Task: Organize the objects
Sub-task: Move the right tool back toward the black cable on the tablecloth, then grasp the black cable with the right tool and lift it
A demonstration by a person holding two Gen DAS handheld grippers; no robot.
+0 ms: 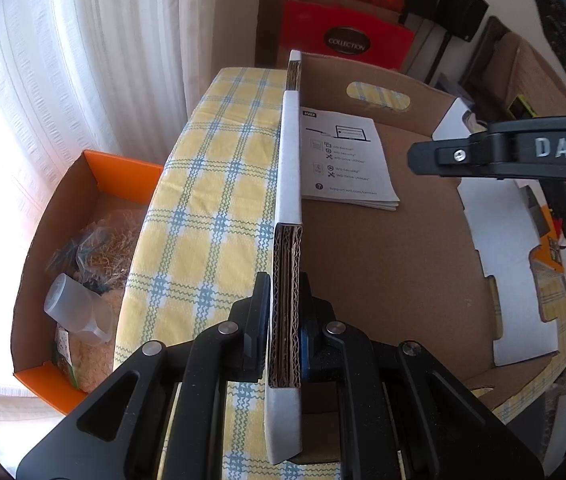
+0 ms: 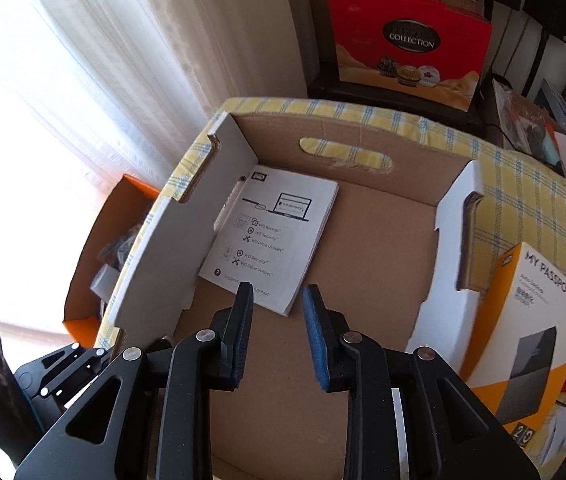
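Cardboard tray [image 2: 363,320] sits on the checked tablecloth [image 1: 211,208], its left wall pinched tight between the jaws of the left gripper [image 1: 285,320]. A WD booklet [image 2: 275,236] lies flat inside, just ahead of the right gripper [image 2: 279,312], whose jaws stand apart with nothing between them. The My Passport box [image 2: 531,320] waits outside, to the right. If that clamp tugs sideways, I'd expect the light tray to skid or buckle.

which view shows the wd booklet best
The right wrist view: the WD booklet lies whole and unblocked on the cardboard tray's floor. In the left wrist view the tray wall, clamped in the left gripper, cuts off its left edge.
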